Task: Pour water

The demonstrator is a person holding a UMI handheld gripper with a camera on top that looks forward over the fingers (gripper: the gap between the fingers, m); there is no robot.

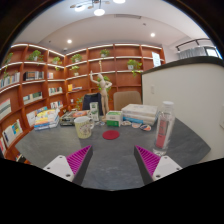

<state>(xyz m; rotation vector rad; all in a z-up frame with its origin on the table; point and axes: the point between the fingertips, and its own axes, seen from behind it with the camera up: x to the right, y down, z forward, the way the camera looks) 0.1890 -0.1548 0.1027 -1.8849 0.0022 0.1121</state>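
Note:
A clear plastic bottle (163, 127) stands upright on the grey table (112, 160), beyond my right finger. A pale cup (84, 127) stands farther back, ahead of my left finger. Between them lies a small red coaster (111, 134). My gripper (113, 161) is open, its magenta pads (78, 159) wide apart with only bare table between them. It is well short of both the bottle and the cup.
A white box (139, 113) sits at the table's far side, with small clutter (66, 119) behind the cup. Wooden bookshelves (40, 80) line the back wall, with a white mannequin figure (99, 88) and chairs (126, 98) before them.

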